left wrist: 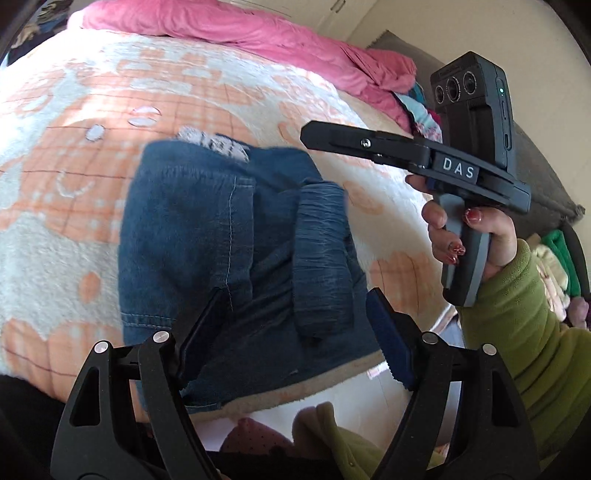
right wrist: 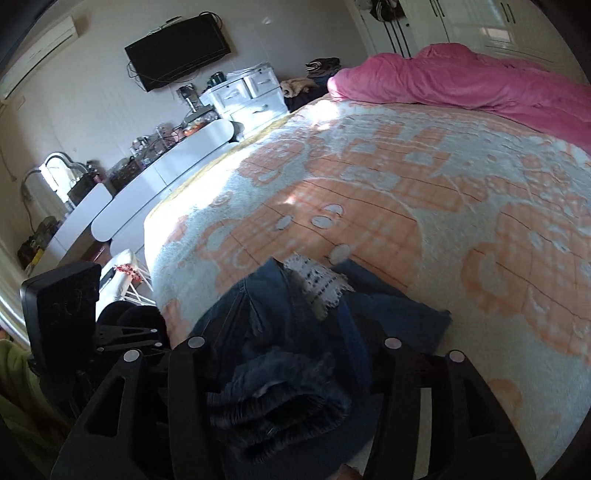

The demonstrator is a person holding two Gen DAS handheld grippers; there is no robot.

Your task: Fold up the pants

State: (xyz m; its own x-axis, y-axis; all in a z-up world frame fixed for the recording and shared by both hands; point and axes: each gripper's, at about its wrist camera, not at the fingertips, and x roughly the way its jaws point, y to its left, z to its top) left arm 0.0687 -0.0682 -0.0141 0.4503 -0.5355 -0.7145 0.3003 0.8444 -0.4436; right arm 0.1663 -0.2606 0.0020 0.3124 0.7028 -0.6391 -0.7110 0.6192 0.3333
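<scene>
right tool (left wrist: 317,134) label: "das"

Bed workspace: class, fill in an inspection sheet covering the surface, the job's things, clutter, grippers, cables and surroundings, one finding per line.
Surface: bed under an orange-and-white patterned blanket, sunlit in patches.
Job's things: blue jeans lying folded into a compact stack near the bed's near edge; a white patterned patch shows at the far end.
Clutter: pink duvet bunched at the far end of the bed; crowded white dresser beside the bed.
Grippers: left gripper open, over the jeans; right gripper shut and empty, raised above the blanket.
Cables: wires hang below the wall-mounted TV.
Surroundings: white drawer unit, wardrobe doors, air conditioner.
</scene>
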